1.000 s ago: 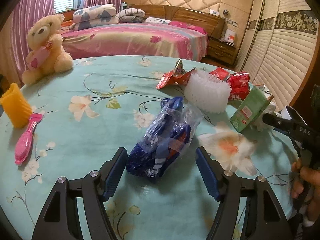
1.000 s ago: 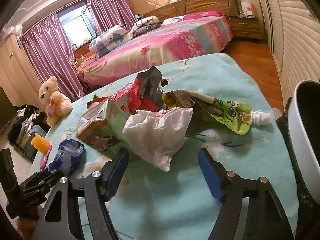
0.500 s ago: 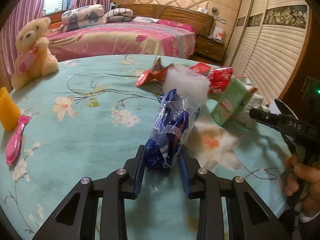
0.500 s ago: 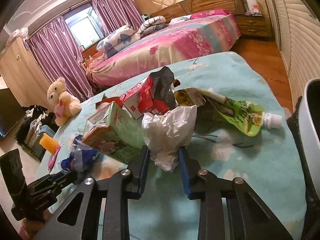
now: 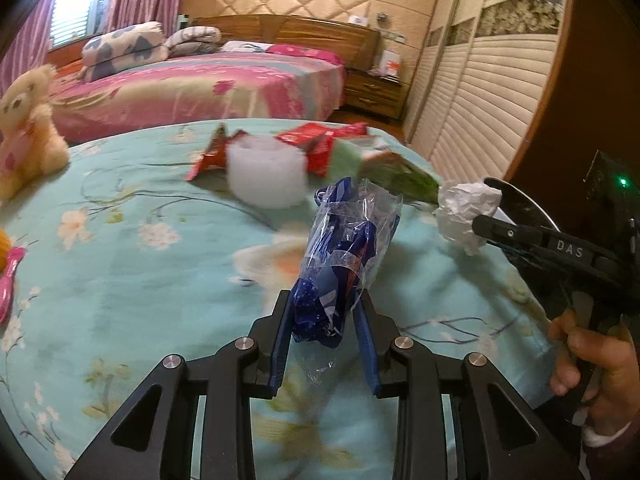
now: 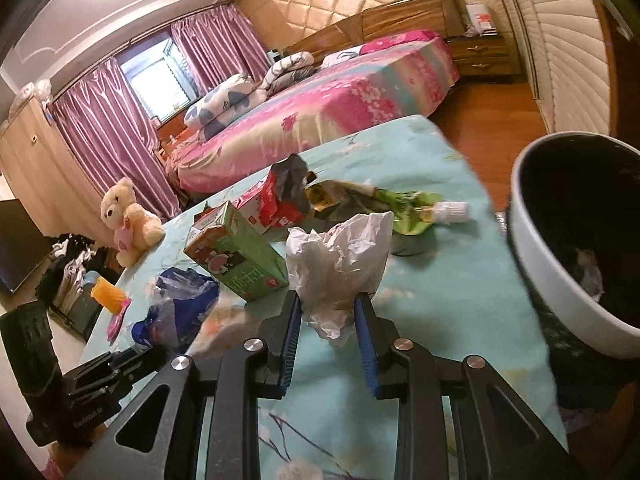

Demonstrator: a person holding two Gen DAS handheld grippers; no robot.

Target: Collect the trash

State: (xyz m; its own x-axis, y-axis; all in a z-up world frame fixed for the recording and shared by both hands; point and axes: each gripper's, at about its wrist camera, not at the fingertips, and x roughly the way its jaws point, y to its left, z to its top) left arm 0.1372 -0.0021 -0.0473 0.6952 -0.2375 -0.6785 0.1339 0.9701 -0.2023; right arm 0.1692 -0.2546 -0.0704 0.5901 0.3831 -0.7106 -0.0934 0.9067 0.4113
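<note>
Left gripper (image 5: 323, 322): closed on the lower end of a crumpled blue-and-clear plastic wrapper (image 5: 344, 256), which stands up and forward from between its blue pads. The wrapper appears lifted off the bench (image 5: 132, 280), a round top under a turquoise floral cloth; contact underneath cannot be confirmed.

Right gripper (image 6: 328, 314): closed on a crumpled white plastic bag (image 6: 340, 256), pinched near its lower part, the bulk of it rising above the pads. In the left wrist view this bag (image 5: 466, 210) sits at the tip of the right gripper, to the right of the left gripper and slightly ahead of it.

Just right of the right gripper: a white-rimmed bin with a dark interior (image 6: 532, 264), some scraps visible inside.

Ahead and left of the right gripper, on the bench: a green drink carton (image 6: 236, 260), a red snack packet (image 6: 276, 204) and a green spouted pouch with a white cap (image 6: 416, 212), lying close together.

Far left of both grippers, near the bench edge: a cream teddy bear (image 6: 128, 216), upright. Beyond the bench, a bed with pink floral cover (image 5: 192, 88).
</note>
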